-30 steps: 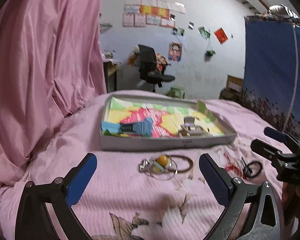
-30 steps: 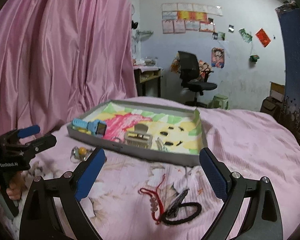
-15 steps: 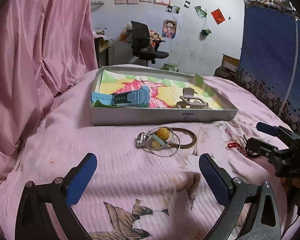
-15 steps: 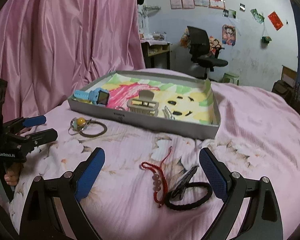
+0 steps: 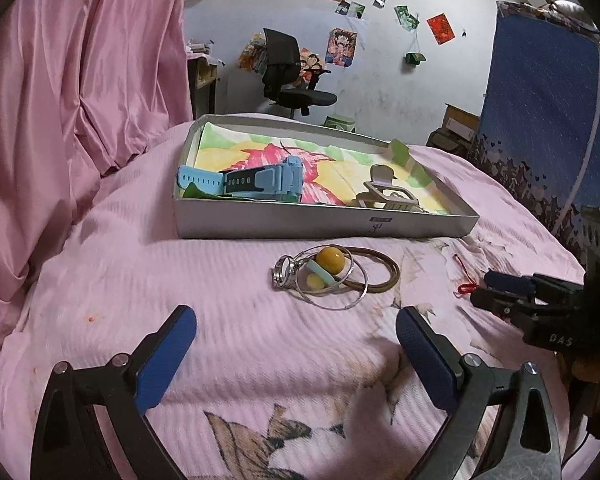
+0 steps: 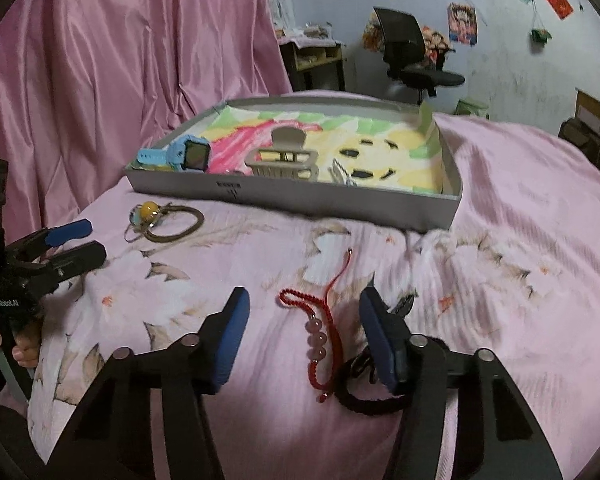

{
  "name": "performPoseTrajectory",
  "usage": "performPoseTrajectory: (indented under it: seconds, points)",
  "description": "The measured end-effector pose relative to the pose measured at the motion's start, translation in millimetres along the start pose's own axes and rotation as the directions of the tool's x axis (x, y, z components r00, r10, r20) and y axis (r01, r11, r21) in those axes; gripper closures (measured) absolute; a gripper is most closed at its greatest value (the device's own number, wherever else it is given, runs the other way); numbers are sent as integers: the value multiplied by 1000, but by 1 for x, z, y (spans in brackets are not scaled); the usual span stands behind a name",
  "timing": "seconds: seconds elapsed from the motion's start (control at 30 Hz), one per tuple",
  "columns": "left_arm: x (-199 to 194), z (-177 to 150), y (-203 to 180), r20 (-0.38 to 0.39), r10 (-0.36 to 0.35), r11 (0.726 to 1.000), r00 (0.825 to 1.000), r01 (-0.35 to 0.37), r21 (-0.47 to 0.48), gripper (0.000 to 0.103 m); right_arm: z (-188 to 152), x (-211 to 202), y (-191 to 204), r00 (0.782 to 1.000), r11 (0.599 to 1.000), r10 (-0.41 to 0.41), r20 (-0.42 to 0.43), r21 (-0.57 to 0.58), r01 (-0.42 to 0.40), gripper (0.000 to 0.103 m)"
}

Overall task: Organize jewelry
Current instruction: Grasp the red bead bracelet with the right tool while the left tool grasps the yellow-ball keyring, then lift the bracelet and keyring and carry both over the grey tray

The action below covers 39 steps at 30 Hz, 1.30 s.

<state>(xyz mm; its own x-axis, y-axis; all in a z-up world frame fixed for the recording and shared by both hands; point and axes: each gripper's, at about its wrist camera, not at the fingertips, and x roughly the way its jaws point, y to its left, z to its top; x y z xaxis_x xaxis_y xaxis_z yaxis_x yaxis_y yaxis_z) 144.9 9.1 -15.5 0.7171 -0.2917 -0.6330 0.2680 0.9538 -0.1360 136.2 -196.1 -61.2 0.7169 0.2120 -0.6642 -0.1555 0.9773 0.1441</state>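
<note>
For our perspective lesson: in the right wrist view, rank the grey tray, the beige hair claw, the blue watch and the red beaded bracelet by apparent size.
1. Grey tray
2. Red beaded bracelet, though nearness to the camera enlarges it
3. Beige hair claw and blue watch look alike; unranked.

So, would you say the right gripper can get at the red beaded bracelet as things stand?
Probably yes: the red beaded bracelet lies uncovered on the bedspread between the right gripper's closing jaws, untouched.

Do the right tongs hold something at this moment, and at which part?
Nothing is held yet. The right tongs are closing around the red bracelet, which lies on the bed between the pads, near its pink beads, but the pads do not touch it.
</note>
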Motion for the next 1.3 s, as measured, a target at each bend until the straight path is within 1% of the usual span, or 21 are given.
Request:
performPoseTrajectory:
  seconds: [0.07, 0.13, 0.2, 0.27, 0.3, 0.43, 0.5, 0.6, 0.87, 1.0, 1.1, 1.2, 1.3]
  points:
    - [3, 3, 2, -7, -3, 1000, 1000, 3, -7, 8, -1, 6, -1, 1000, 1000, 1, -28, 9, -1, 61]
    - [7, 6, 5, -16, -8, 1000, 1000, 8, -20, 14, -2, 11, -1, 999, 1000, 4, -49, 14, -4, 63]
    - [10, 8, 7, -22, -16, 999, 1000, 15, -35, 18, -3, 15, -1, 998, 1000, 2, -68, 16, -1, 67]
    - [14, 11, 11, -27, -27, 998, 999, 25, -56, 22, -3, 17, 0, 997, 1000, 5, -75, 15, -4, 70]
    - [15, 12, 13, -27, -32, 997, 999, 30, -65, 24, -3, 18, 1, 997, 1000, 9, -80, 13, -8, 74]
    - [20, 14, 20, -27, -47, 993, 999, 44, -106, 35, -3, 22, 3, 995, 1000, 29, -94, 11, -28, 81]
    - [22, 14, 22, -27, -51, 991, 998, 47, -122, 43, -2, 24, 4, 994, 999, 50, -101, 19, -48, 87]
    - [24, 16, 25, -29, -59, 989, 998, 55, -137, 50, -2, 27, 6, 991, 998, 68, -111, 23, -66, 93]
    - [31, 17, 30, -46, -83, 984, 995, 75, -162, 70, 4, 37, 9, 985, 993, 115, -125, 52, -110, 94]
    - [35, 17, 31, -58, -112, 981, 992, 101, -168, 82, 6, 39, 12, 984, 992, 125, -127, 47, -120, 94]
    - [37, 17, 31, -66, -119, 979, 991, 106, -171, 90, 5, 40, 11, 983, 990, 133, -126, 53, -128, 94]
    - [36, 15, 32, -61, -125, 977, 990, 112, -179, 95, 5, 40, 9, 982, 990, 139, -126, 57, -133, 94]
    - [33, 12, 33, -49, -132, 975, 990, 121, -186, 96, 3, 39, 8, 982, 989, 145, -124, 60, -138, 94]
